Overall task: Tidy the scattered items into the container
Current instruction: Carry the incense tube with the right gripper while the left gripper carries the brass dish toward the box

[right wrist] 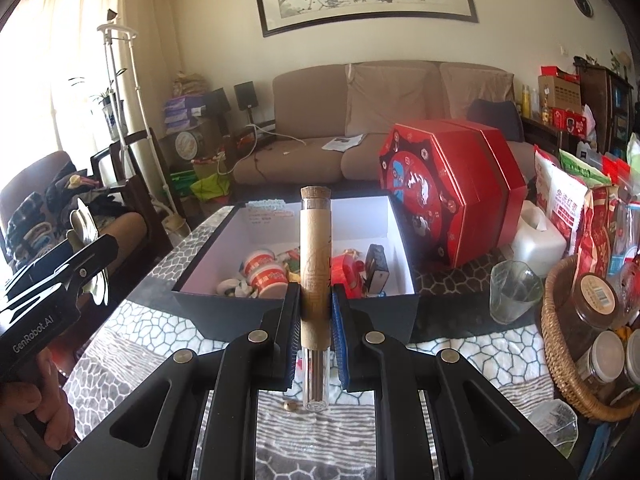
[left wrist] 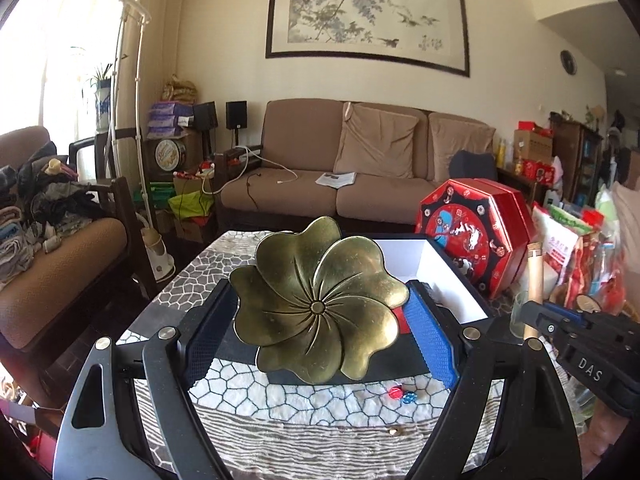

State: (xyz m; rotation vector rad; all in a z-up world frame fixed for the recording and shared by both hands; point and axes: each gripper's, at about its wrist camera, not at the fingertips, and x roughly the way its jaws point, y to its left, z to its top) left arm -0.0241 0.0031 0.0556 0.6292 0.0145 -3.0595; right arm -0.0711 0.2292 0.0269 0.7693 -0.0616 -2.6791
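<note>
A brass flower-shaped dish [left wrist: 320, 304] is held upright off the table, with my left gripper [left wrist: 320, 320] shut on its two edges. It hangs in front of the dark open box [left wrist: 452, 280] with a white inside. In the right wrist view my right gripper [right wrist: 316, 308] is shut on a tall glass tube [right wrist: 315, 280] with a cork top and a brown paper sleeve, upright just before the box [right wrist: 296, 312]. The box holds small pots, a red item and a dark case. My left gripper with the brass dish [right wrist: 86, 232] shows at the left edge.
A red octagonal gift box [right wrist: 452, 196] stands right of the box. A glass cup [right wrist: 514, 292], a wicker basket [right wrist: 560, 340] of jars and snack bags crowd the right. Two small dice [left wrist: 402, 395] and a small brass bit [right wrist: 289, 406] lie on the patterned cloth.
</note>
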